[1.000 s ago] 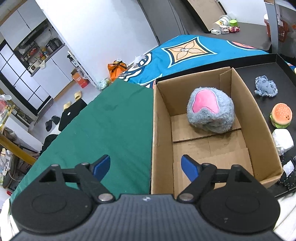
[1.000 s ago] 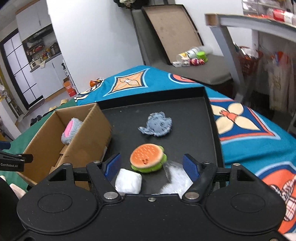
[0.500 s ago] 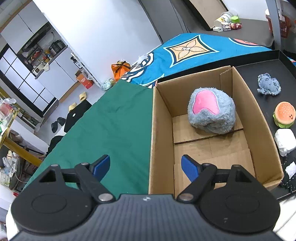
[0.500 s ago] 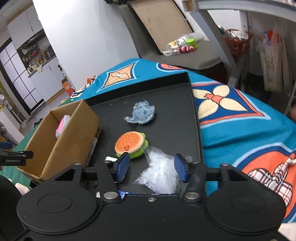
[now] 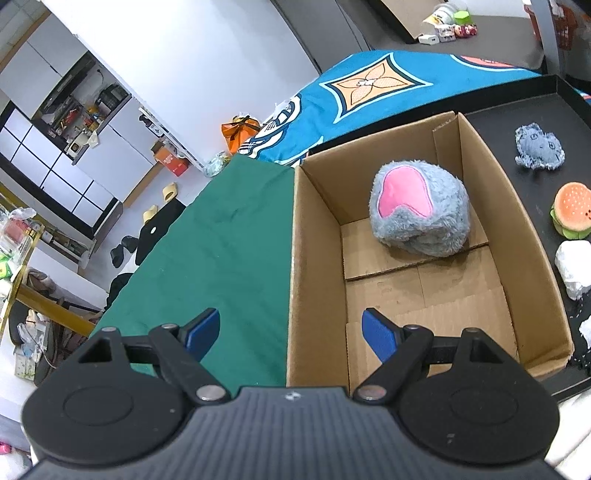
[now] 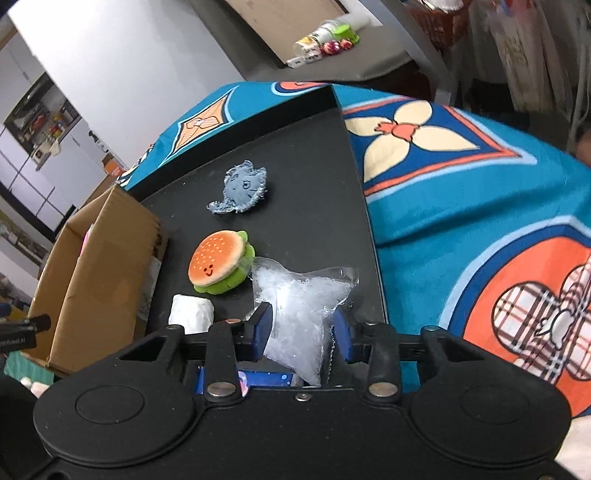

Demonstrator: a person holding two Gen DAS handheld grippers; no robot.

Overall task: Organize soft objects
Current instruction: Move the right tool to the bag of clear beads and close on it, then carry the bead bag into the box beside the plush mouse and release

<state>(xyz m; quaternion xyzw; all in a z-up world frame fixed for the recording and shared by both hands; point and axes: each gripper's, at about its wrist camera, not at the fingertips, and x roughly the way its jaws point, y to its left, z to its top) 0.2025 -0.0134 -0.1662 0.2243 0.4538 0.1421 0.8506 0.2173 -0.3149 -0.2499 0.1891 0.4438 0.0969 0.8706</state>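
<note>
A cardboard box [image 5: 317,258] holds a grey and pink plush [image 5: 419,210]. My left gripper [image 5: 291,332] is open and empty, straddling the box's near left wall. On the black tray [image 6: 314,192] lie a denim plush [image 6: 242,188], a burger plush [image 6: 219,262], a white soft block [image 6: 192,314] and a clear bag of white beads [image 6: 299,306]. My right gripper [image 6: 301,332] has its blue pads closed in on both sides of the clear bag. The burger [image 5: 572,210], denim plush [image 5: 539,146] and white block [image 5: 574,269] also show in the left wrist view.
The box [image 6: 92,266] stands just left of the tray, on a green cloth [image 5: 221,240]. A blue patterned cloth [image 6: 461,184] covers the surface to the right of the tray. A grey table with small bottles [image 6: 325,35] is behind.
My right gripper moved right and down from over the burger to the clear bag, and its jaws narrowed around it. The left gripper stayed open and drifted only slightly.
</note>
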